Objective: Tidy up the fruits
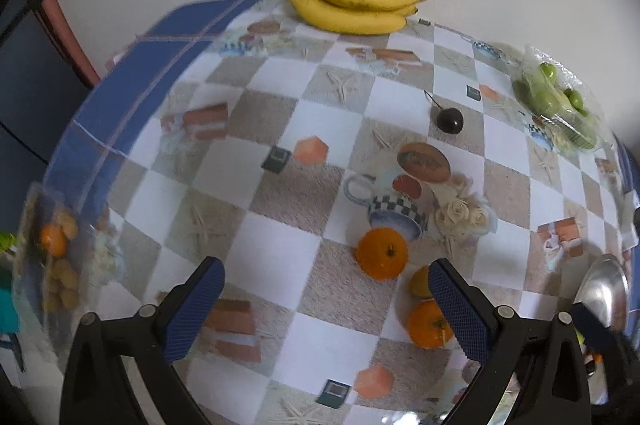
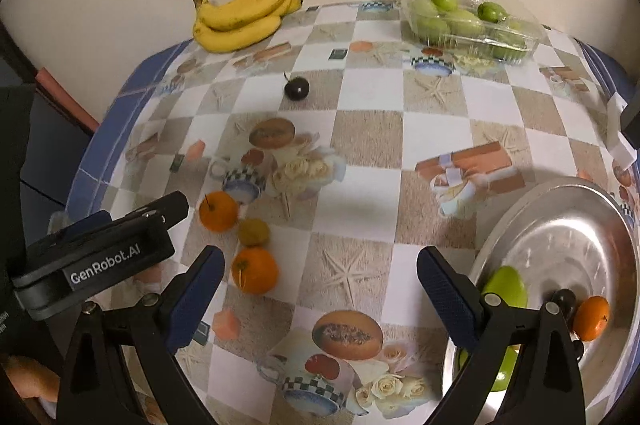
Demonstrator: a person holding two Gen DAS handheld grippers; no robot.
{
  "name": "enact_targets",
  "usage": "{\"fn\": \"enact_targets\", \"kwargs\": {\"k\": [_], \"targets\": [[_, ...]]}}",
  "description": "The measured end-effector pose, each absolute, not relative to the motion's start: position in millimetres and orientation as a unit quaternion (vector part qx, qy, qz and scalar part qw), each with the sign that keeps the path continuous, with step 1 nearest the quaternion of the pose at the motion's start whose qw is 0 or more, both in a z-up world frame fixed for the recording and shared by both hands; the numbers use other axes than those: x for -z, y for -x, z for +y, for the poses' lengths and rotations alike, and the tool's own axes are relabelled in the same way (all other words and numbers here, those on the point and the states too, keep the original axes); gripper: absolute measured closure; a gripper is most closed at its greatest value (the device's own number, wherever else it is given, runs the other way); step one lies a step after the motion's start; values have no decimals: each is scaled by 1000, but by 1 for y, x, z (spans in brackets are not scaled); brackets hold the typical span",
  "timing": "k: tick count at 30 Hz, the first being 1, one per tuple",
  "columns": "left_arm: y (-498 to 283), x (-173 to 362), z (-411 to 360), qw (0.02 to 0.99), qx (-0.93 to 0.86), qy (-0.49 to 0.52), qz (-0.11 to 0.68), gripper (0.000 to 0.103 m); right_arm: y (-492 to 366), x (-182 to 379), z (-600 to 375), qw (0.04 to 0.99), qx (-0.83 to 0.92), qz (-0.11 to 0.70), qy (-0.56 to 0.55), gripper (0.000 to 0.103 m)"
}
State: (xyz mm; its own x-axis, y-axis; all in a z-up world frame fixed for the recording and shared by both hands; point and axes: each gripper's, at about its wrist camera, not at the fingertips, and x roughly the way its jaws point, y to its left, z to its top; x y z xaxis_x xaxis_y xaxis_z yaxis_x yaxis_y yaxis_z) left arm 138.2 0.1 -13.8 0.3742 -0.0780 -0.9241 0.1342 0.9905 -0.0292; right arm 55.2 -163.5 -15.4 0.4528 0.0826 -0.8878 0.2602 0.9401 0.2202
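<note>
My left gripper (image 1: 326, 299) is open and empty above the table, with an orange (image 1: 382, 253) just ahead between its fingers; a second orange (image 1: 428, 324) and a small yellow fruit (image 1: 419, 281) sit by its right finger. My right gripper (image 2: 320, 289) is open and empty. In its view the same oranges (image 2: 218, 211) (image 2: 255, 270) and the yellow fruit (image 2: 253, 232) lie left of centre. A steel plate (image 2: 568, 221) at the right holds a green fruit (image 2: 505, 285), an orange (image 2: 592, 317) and a dark cherry (image 2: 564, 300). A dark cherry (image 2: 296, 88) lies loose further back.
A banana bunch (image 2: 244, 15) lies by the wall at the back. A clear plastic box of green fruits (image 2: 468, 19) stands at the back right. A bag of fruit (image 1: 56, 257) sits at the left table edge. The left gripper's body (image 2: 100, 257) shows at left.
</note>
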Motion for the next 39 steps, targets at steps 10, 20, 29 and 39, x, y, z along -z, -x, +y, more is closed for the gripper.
{"fn": "enact_targets", "kwargs": {"k": [10,20,29,39], "targets": [[-149,36,0,812,75,-11,579,11,-66,34,-147,827,27,537,-164,7],[-157,46,-5,801,102,-16,590,18,-80,55,-129,813,5,557,-167,24],[-162,49,0,797,109,8,594,25,-84,60,-118,806,-21,565,-175,63],[-161,51,-4,796,121,15,594,38,-75,50,-130,807,-16,558,-195,66]]}}
